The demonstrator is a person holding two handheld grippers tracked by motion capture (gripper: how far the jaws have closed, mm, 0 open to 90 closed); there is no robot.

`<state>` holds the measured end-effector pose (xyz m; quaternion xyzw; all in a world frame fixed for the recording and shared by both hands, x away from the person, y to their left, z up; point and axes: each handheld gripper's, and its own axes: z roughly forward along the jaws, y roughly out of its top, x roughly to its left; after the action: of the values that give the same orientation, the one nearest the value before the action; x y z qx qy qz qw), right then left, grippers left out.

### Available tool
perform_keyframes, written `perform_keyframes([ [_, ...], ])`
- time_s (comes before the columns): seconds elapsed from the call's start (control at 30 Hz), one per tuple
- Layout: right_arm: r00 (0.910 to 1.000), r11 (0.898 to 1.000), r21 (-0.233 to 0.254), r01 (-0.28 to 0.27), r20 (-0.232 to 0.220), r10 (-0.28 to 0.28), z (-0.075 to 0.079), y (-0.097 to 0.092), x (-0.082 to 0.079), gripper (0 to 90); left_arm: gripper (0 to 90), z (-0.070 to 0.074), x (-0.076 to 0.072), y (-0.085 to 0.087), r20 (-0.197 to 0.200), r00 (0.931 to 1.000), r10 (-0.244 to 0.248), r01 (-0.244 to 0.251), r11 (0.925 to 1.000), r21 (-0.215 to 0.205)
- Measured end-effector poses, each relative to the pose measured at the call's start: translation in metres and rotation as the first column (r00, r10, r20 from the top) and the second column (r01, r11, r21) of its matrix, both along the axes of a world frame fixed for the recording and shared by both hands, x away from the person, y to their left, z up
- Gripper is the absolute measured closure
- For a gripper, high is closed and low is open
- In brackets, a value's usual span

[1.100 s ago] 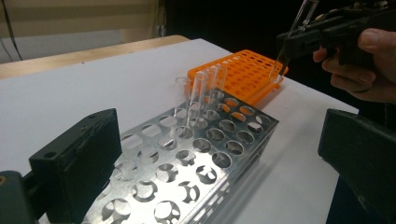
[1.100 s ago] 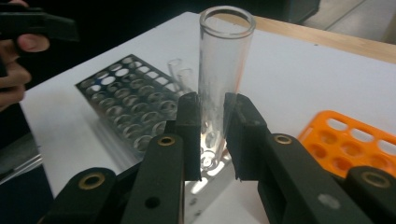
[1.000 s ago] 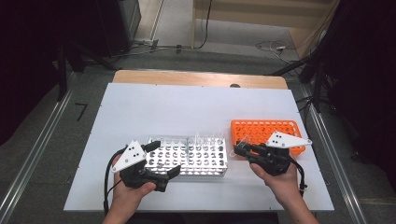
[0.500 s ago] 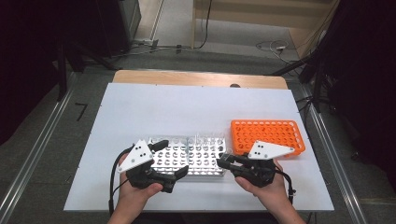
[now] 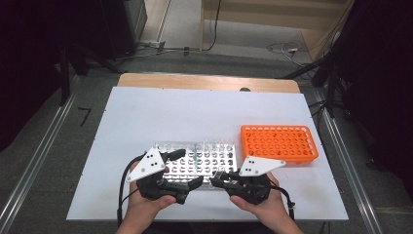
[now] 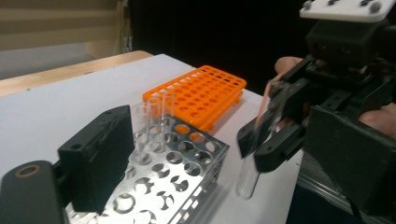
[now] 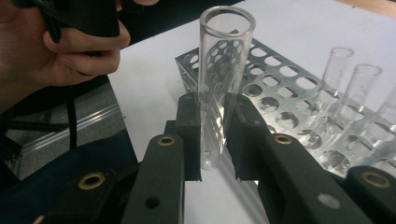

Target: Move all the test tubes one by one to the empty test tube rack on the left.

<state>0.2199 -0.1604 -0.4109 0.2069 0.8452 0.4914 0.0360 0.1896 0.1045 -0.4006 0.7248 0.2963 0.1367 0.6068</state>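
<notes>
1. Black left gripper (image 5: 182, 169) sits at the near left of the white bench (image 5: 146, 117), held in the person's left hand (image 5: 146, 209). Its jaws stand wide apart with nothing between them, one over the near-left part of the metal rack, the other along the rack's near edge.
2. Metal rack (image 5: 202, 163), perforated and silver, lies flat at bench centre between the two grippers. A few clear empty tubes (image 6: 156, 114) stand upright in its far rows; most holes are bare.
3. Right gripper (image 7: 212, 135) is held in the right hand (image 5: 265, 207), just beside the rack's near-right corner, its jaws pointing left toward the left gripper.
4. Right jaws are closed down on a clear glass test tube (image 7: 219, 84), clamping its lower half. The tube is upright, open mouth on top, rounded bottom just below the pads.
5. In the left gripper view, the same tube hangs off the rack's edge, its bottom above the bare bench, not in any hole. It looks empty.
6. Orange rack (image 5: 278, 142), plastic with many holes, lies flat at the right of the bench, just beside the metal rack's far-right corner. No tubes visible in it.
7. Grey triangular plates top both grippers; a black cable (image 5: 122, 195) trails from the left one.
</notes>
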Motion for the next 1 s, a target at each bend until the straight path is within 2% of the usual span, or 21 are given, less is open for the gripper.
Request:
perform_keyframes([
  [0.13, 0.9999, 1.0, -0.013, -0.011, 0.0, 0.011, -0.002, 0.006, -0.002, 74.0, 18.5, 0.002, -0.002, -0.005, -0.004, 0.9998, -0.017, 0.017, 0.9999, -0.001],
  [0.37, 0.9997, 1.0, -0.02, -0.024, -0.009, 0.024, -0.005, 0.012, -0.003, 74.0, 31.6, 0.0, -0.004, -0.015, -0.01, 0.9961, -0.088, 0.088, 0.9961, 0.009],
  [0.5, 0.9994, 0.999, -0.025, -0.034, -0.007, 0.034, -0.006, 0.015, -0.004, 73.9, 43.9, -0.002, -0.004, -0.022, -0.02, 0.9948, -0.1, 0.1, 0.9944, 0.033],
  [0.63, 0.9992, 0.999, -0.026, -0.04, -0.004, 0.04, -0.006, 0.018, -0.006, 73.9, 54.7, -0.004, -0.004, -0.026, -0.031, 0.9915, -0.127, 0.128, 0.9913, 0.031],
  [0.83, 0.9989, 0.998, -0.031, -0.048, -0.001, 0.048, -0.006, 0.02, -0.008, 73.9, 67.4, -0.006, -0.002, -0.028, -0.057, 0.9889, -0.137, 0.139, 0.9898, 0.03],
  [1.0, 0.9986, 0.998, -0.03, -0.052, 0.001, 0.052, -0.006, 0.021, -0.01, 73.9, 72.5, -0.006, -0.002, -0.029, -0.059, 0.9889, -0.136, 0.139, 0.9898, 0.033],
])
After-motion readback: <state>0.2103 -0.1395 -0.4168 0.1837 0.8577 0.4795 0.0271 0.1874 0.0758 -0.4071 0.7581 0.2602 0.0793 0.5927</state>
